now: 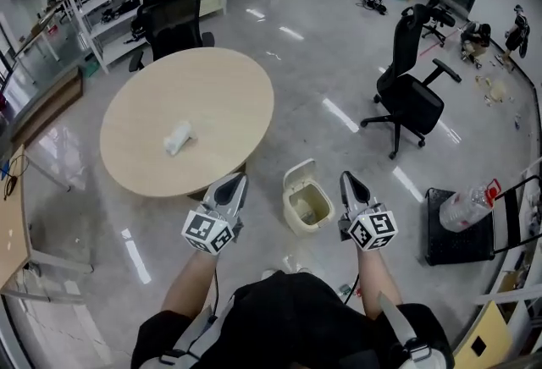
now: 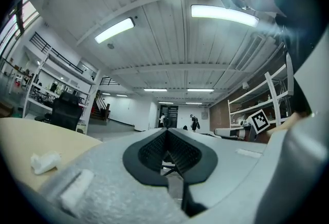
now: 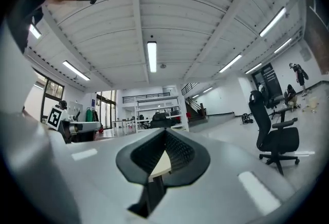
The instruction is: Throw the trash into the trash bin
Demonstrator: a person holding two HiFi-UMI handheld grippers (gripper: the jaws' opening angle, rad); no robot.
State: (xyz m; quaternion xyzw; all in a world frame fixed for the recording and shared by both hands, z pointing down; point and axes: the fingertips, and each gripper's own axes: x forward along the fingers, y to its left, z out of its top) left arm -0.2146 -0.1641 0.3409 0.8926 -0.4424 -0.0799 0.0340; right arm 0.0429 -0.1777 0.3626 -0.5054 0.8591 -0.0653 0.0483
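A: The room is a glossy-floored workroom with a round tabletop (image 1: 220, 96) near its middle. Where is the trash?

B: The crumpled white trash (image 1: 178, 137) lies alone on the tabletop, near its centre, with nothing touching it.

A: And the trash bin?

B: The trash bin (image 1: 295, 215) stands on the floor just beside the tabletop's near edge. Its lid is tipped open, probably so a drop needs no extra move.

A: What are the claws doing?

B: The left claw (image 1: 233, 186) and the right claw (image 1: 351, 184) flank the bin, both clenched on nothing. Each gripper view shows the pads meeting. They point roughly level, well apart from the trash, so the pick-up looks not yet begun. The left one is nearer the trash and seems the likelier to reach for it.

A: Is anything in the way?

B: No. An office chair (image 1: 411, 96) stands well off to the right.
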